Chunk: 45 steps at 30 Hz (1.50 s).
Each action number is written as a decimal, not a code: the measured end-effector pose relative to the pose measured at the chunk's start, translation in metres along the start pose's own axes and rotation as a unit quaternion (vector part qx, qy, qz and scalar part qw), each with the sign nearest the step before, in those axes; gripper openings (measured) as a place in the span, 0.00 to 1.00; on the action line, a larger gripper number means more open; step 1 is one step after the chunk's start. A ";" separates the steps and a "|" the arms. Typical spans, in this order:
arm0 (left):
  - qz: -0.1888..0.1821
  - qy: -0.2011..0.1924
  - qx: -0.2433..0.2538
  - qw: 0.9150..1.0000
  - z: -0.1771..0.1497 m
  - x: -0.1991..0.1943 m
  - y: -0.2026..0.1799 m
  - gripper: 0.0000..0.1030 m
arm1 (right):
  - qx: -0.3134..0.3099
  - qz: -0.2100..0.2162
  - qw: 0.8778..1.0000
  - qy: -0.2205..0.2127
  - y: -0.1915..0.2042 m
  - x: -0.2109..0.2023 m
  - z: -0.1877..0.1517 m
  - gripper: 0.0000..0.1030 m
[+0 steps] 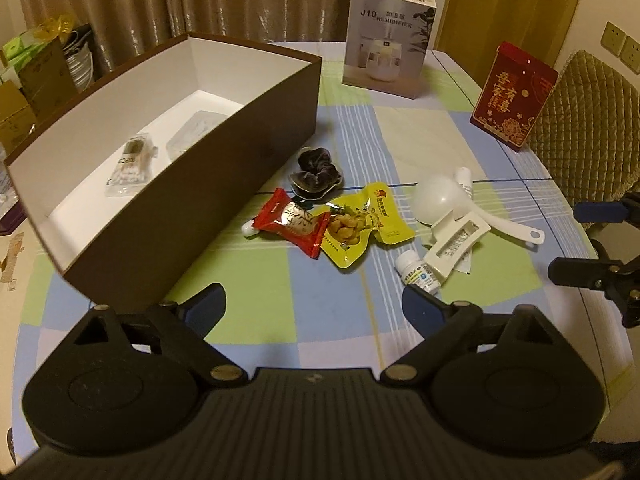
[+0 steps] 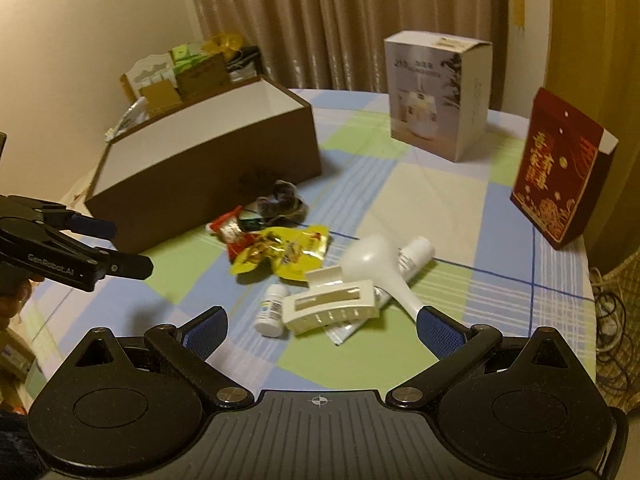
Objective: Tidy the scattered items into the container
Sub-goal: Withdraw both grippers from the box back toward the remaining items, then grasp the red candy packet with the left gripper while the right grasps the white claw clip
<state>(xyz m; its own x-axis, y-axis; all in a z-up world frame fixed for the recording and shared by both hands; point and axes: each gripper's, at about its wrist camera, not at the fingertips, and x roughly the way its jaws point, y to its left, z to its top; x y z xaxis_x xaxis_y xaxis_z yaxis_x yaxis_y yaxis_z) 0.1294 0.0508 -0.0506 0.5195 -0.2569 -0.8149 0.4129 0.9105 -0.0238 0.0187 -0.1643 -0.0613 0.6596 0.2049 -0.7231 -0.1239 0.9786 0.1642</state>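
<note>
A brown box (image 1: 240, 152) with a white inside stands at the left of the checked tablecloth and holds two clear packets (image 1: 132, 164). Beside it lie a dark scrunchie (image 1: 316, 176), a red snack packet (image 1: 292, 224), a yellow snack packet (image 1: 360, 228), a white spoon (image 1: 436, 200), a cream hair clip (image 1: 456, 244), a small white bottle (image 1: 418, 274) and a white tube (image 1: 464, 180). My left gripper (image 1: 316, 304) hangs open, short of the packets. My right gripper (image 2: 324, 326) is open too, just in front of the hair clip (image 2: 332, 308) and the bottle (image 2: 272, 310), touching neither.
A white humidifier carton (image 1: 388, 40) and a red printed box (image 1: 514, 96) stand upright at the back right of the table. A padded chair (image 1: 592, 120) sits past the right edge. Cartons and bags (image 1: 24, 80) are stacked behind the brown box, in front of curtains.
</note>
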 end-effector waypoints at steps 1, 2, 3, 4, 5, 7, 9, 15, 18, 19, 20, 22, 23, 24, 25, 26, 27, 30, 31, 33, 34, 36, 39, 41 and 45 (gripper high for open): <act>-0.001 0.001 0.002 1.000 0.001 0.003 0.000 0.87 | 0.001 -0.004 1.000 0.001 -0.001 0.003 -0.001 1.00; -0.002 0.004 0.003 1.000 0.001 0.005 0.000 0.86 | 0.002 -0.008 1.000 0.002 -0.002 0.006 -0.002 1.00; -0.002 0.006 0.004 1.000 0.001 0.008 0.000 0.86 | 0.004 -0.011 1.000 0.004 -0.004 0.009 -0.002 1.00; -0.002 0.008 0.004 1.000 0.002 0.011 0.001 0.86 | 0.006 -0.012 1.000 0.005 -0.005 0.012 -0.003 1.00; -0.003 0.010 0.004 1.000 0.002 0.013 0.002 0.85 | 0.009 -0.014 1.000 0.006 -0.005 0.015 -0.003 1.00; -0.004 0.013 0.005 1.000 0.003 0.018 0.004 0.85 | 0.013 -0.016 1.000 0.006 -0.005 0.021 -0.003 1.00; -0.005 0.019 0.006 1.000 0.005 0.023 0.006 0.85 | 0.010 -0.020 1.000 0.007 -0.003 0.029 -0.002 1.00; -0.005 0.029 0.014 0.999 0.011 0.041 0.010 0.85 | -0.029 -0.035 0.999 0.011 0.011 0.053 -0.005 1.00; -0.009 0.031 0.017 0.999 0.015 0.049 0.012 0.85 | -0.058 -0.047 0.997 0.016 0.016 0.065 -0.009 1.00; -0.010 0.032 0.018 0.999 0.016 0.051 0.012 0.85 | -0.065 -0.049 0.996 0.018 0.017 0.069 -0.010 1.00; -0.012 0.034 0.020 0.999 0.017 0.054 0.013 0.85 | -0.071 -0.053 0.996 0.018 0.018 0.072 -0.012 0.98; -0.014 0.037 0.023 0.999 0.019 0.059 0.013 0.85 | -0.079 -0.056 0.995 0.024 0.018 0.081 -0.014 0.86; -0.016 0.039 0.024 0.999 0.019 0.061 0.013 0.85 | -0.081 -0.060 0.994 0.029 0.018 0.085 -0.015 0.86; -0.017 0.041 0.025 0.999 0.020 0.064 0.013 0.85 | -0.085 -0.062 0.994 0.032 0.018 0.089 -0.016 0.86; -0.018 0.044 0.026 0.999 0.020 0.066 0.013 0.85 | -0.089 -0.060 0.994 0.030 0.018 0.091 -0.017 0.86; -0.018 0.046 0.027 0.998 0.020 0.068 0.013 0.85 | -0.093 -0.057 0.994 0.026 0.018 0.092 -0.017 0.86; -0.019 0.048 0.027 0.998 0.020 0.069 0.014 0.85 | -0.096 -0.054 0.994 0.026 0.019 0.093 -0.017 0.86; -0.021 0.052 0.028 0.998 0.020 0.073 0.014 0.85 | -0.109 -0.059 0.992 0.028 0.022 0.100 -0.017 0.86; -0.021 0.053 0.028 0.998 0.021 0.074 0.015 0.85 | -0.113 -0.059 0.991 0.029 0.023 0.102 -0.017 0.87; -0.020 0.055 0.028 0.998 0.021 0.076 0.015 0.85 | -0.124 -0.062 0.990 0.027 0.025 0.106 -0.017 0.87; -0.020 0.055 0.028 0.998 0.022 0.076 0.016 0.85 | -0.131 -0.064 0.989 0.026 0.026 0.108 -0.017 0.87; -0.019 0.055 0.027 0.998 0.022 0.077 0.016 0.85 | -0.142 -0.067 0.987 0.026 0.028 0.112 -0.018 0.87; -0.018 0.056 0.027 0.998 0.022 0.076 0.017 0.85 | -0.151 -0.067 0.986 0.027 0.028 0.115 -0.018 0.87; -0.018 0.057 0.027 0.998 0.021 0.076 0.017 0.85 | -0.156 -0.064 0.985 0.025 0.028 0.116 -0.018 0.87; -0.015 0.058 0.028 0.998 0.021 0.076 0.018 0.85 | -0.160 -0.066 0.985 0.024 0.027 0.119 -0.019 0.84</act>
<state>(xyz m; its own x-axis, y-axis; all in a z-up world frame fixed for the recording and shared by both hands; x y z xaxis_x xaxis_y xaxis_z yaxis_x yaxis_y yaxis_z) 0.1925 0.0404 -0.1008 0.4184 -0.2420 -0.8755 0.4693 0.8828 -0.0198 0.0790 -0.1128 -0.1555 0.6506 0.0690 -0.7563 -0.2719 0.9510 -0.1471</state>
